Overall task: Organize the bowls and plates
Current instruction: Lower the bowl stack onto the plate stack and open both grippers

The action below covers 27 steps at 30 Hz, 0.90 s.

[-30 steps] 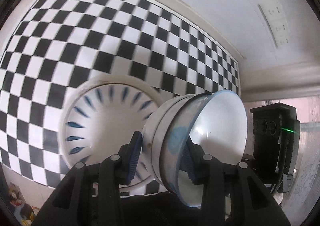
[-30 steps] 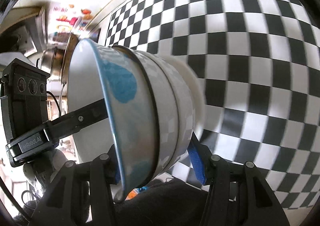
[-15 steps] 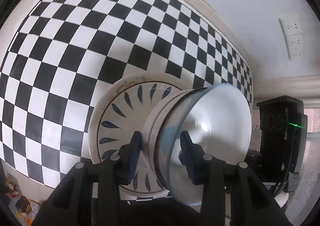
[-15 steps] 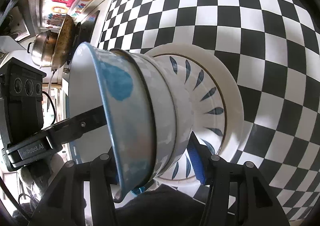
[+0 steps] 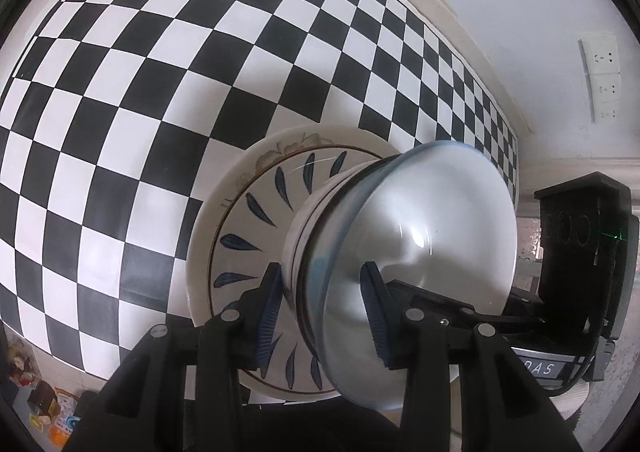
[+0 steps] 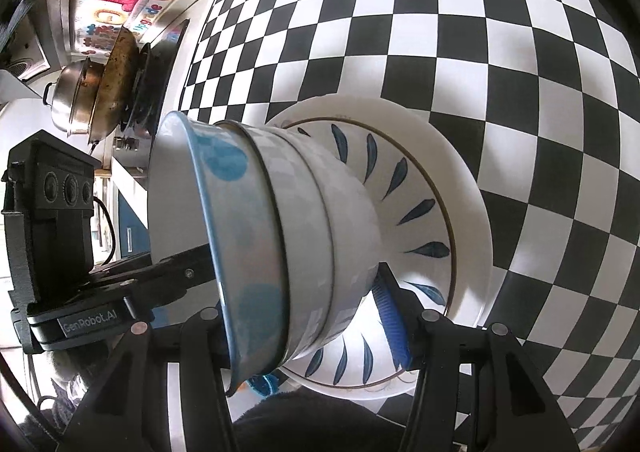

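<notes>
A stack of nested bowls (image 5: 400,236), the top one white with blue dots and a blue rim, is held from both sides. My left gripper (image 5: 320,316) is shut on its rim. My right gripper (image 6: 308,316) is shut on the opposite rim, where the bowl stack (image 6: 280,236) fills the view. The stack's base is at or just above a white plate with blue leaf marks (image 5: 248,228), which lies on the checkered cloth; the plate also shows in the right wrist view (image 6: 432,211). I cannot tell whether the base touches the plate.
The black-and-white checkered cloth (image 5: 160,71) covers the table. A steel pot and a wok (image 6: 100,79) sit on a stove at the far left of the right wrist view. A wall with sockets (image 5: 600,79) is behind the table.
Both grippers have carried the bowl stack down toward the plate. The plate has grown larger and sharper in both views, and the stack now sits over its middle.
</notes>
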Available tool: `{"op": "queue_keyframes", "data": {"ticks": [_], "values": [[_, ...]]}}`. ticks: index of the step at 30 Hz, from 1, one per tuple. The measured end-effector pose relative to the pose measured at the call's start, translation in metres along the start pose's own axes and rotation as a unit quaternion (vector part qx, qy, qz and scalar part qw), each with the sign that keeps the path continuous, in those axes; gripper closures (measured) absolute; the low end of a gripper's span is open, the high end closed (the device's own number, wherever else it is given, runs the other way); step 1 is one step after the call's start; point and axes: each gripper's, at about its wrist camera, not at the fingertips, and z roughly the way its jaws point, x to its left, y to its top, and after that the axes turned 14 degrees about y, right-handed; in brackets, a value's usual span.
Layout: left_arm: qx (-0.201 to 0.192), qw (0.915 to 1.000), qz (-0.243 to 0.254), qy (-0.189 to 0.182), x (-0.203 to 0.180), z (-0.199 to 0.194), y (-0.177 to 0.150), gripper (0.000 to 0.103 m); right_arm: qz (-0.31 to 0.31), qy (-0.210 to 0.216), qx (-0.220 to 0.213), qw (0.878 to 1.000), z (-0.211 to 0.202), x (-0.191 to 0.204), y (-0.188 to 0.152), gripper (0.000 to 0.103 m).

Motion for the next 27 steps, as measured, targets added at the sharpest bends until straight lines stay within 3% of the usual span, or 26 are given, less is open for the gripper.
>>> {"op": "queue_keyframes", "data": {"ticks": [10, 19, 27], "values": [[-0.01, 0.9999, 0.009, 0.007, -0.004, -0.004, -0.001, 0.067, 0.021, 0.014, 0.006, 1.0, 0.0, -0.014, -0.012, 0.047], [-0.009, 0.9998, 0.013, 0.012, -0.006, -0.004, -0.004, 0.067, 0.018, 0.0, 0.004, 1.0, -0.005, -0.012, -0.014, 0.049], [-0.043, 0.9949, 0.035, 0.084, -0.015, -0.015, -0.01, 0.065, 0.009, -0.023, -0.002, 1.0, -0.013, -0.001, -0.017, 0.049]]}}
